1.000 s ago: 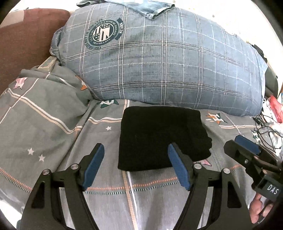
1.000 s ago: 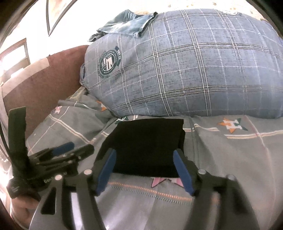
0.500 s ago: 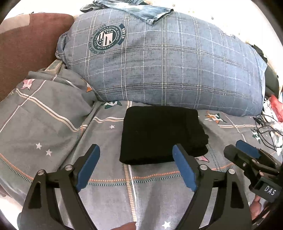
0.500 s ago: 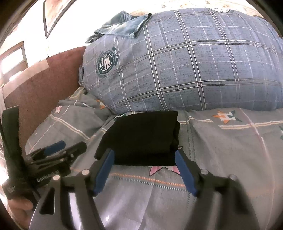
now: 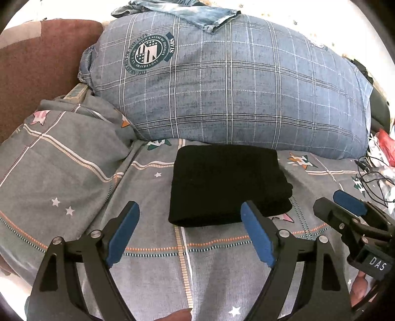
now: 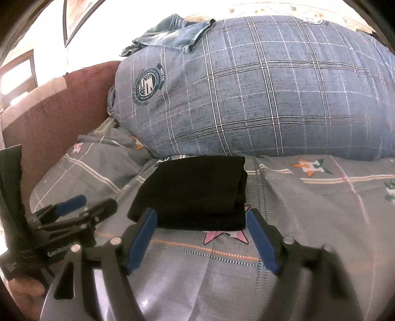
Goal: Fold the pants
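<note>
Blue pads line the black fingers of both grippers, and each pair stands well apart with nothing between them. The left gripper (image 5: 190,229) hangs over the grey bedsheet (image 5: 74,177), its jaws having just been opening, empty; its right finger (image 5: 256,237) overlaps the near right corner of the pants in this view, whether touching cannot be told. The right gripper (image 6: 201,238) has likewise just been widening, its two pads flanking the near edge of the pants without pressing on them. In the left wrist view the right gripper (image 5: 345,207) shows at the right edge with white letters "DAS" on its body; in the right wrist view the left gripper (image 6: 74,207) shows at the left, marked "GenRobot", the last letters hidden, held by a hand (image 6: 24,293).

The black pants (image 5: 227,187) lie folded into a compact rectangle on the sheet, just beyond the fingertips, the stacked layers visible along the right side (image 6: 240,192). Stars, stripes and "H" star motifs pattern the sheet. Just behind the pants sits a large blue checked pillow (image 5: 234,98) bearing a round crest; "STARS" reads on its banner, the ring text too small to make out. A piece of denim (image 5: 197,14) lies on top of the pillow. A maroon cushion (image 5: 37,61) is at far left, cables (image 5: 370,177) at right.
</note>
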Motion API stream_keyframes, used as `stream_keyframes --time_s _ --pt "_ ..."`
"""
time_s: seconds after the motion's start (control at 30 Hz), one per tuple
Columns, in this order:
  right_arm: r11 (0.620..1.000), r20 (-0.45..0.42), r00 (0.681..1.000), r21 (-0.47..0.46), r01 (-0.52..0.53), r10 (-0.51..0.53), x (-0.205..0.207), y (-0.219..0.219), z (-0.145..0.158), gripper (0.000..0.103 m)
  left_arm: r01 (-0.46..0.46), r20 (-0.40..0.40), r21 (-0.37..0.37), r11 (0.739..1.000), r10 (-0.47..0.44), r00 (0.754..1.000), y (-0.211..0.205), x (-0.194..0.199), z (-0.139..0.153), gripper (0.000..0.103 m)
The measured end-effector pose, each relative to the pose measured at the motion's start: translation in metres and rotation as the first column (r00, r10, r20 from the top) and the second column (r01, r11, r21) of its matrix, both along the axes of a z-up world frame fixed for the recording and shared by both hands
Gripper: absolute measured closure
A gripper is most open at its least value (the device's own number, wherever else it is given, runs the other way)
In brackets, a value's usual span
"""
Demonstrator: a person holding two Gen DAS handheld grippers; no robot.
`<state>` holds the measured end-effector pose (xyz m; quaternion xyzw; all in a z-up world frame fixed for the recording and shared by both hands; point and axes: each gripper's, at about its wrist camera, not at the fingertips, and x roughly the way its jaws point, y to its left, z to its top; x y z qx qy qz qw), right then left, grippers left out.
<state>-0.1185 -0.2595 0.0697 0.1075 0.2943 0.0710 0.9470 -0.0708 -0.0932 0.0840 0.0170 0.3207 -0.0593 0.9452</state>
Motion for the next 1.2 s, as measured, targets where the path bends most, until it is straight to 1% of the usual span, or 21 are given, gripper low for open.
stream_keyframes --time_s 0.53,0.73,0.9,1.1,1.2 --pt "1.0 -0.017 1.0 0.0 -0.002 0.002 0.0033 -0.0015 -0.0046 0.025 0.009 -0.013 -0.001 1.0 -0.009 1.0 -0.0031 0.0022 -0.0042 0.018" --pt "1.0 -0.025 1.0 0.003 -0.002 0.002 0.0051 -0.0011 -0.0066 0.025 0.011 -0.006 0.007 1.0 -0.011 1.0 -0.0052 -0.0004 -0.0048 0.018" --pt "1.0 -0.024 1.0 -0.01 -0.008 0.008 0.0044 0.0008 -0.0055 0.025 0.008 -0.016 -0.002 1.0 -0.008 1.0 -0.004 0.0008 -0.0062 0.018" --pt "1.0 -0.024 1.0 -0.019 -0.011 0.01 0.0022 0.0019 -0.0042 0.025 0.009 -0.007 -0.005 1.0 -0.009 1.0 -0.0028 -0.0011 -0.0063 0.018" --pt "1.0 -0.023 1.0 -0.027 -0.012 0.012 -0.0009 0.0005 -0.0037 0.024 0.019 -0.023 -0.012 1.0 -0.019 1.0 -0.0034 -0.0028 -0.0073 0.018"
